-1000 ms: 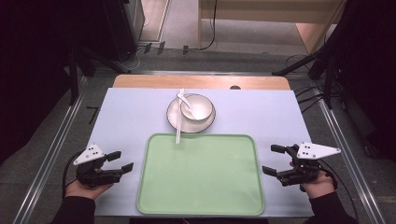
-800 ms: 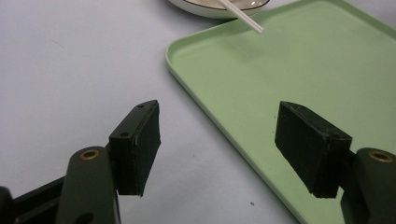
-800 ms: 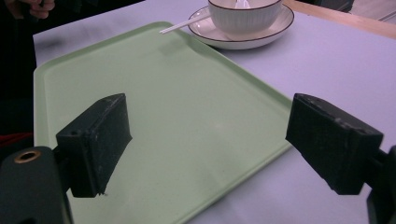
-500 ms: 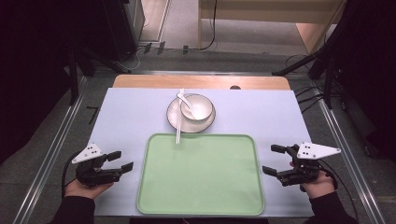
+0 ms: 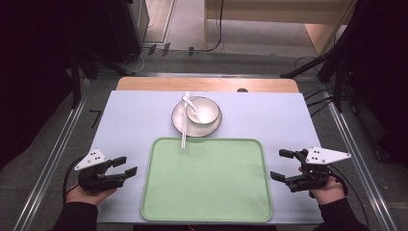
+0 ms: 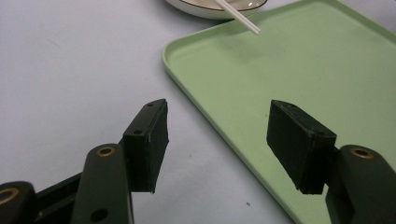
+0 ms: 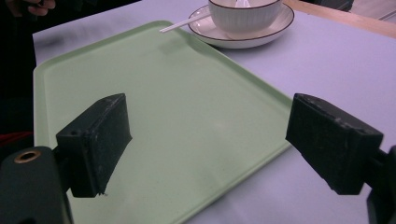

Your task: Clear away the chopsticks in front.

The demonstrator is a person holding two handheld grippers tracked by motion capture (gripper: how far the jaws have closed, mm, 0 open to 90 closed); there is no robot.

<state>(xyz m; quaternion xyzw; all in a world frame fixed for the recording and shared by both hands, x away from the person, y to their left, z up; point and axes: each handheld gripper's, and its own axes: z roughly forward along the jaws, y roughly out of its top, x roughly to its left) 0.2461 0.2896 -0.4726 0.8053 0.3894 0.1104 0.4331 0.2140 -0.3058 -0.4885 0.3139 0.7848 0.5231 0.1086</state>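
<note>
- Lying empty at the near middle of the desk (image 5: 134, 120), the green tray (image 5: 207, 180) sits between both tools, neither touching it.
- The left tool (image 5: 126, 166) has just been closing, nothing between its jaws; the right tool (image 5: 283, 165) gapes wide.
- Lifting the tray carelessly risks nudging the chopsticks (image 5: 185, 120), whose tips overhang its far rim, tipping the bowl (image 5: 203, 109) and saucer (image 5: 180, 120).

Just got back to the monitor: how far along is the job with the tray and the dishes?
Nothing looks done: the tray is bare, and the bowl with its spoon sits on the plate behind it, a chopstick jutting over the tray's rim. In hand: nothing; left tool, jaws just narrowed, and right tool are open beside the tray. All handling remains.
</note>
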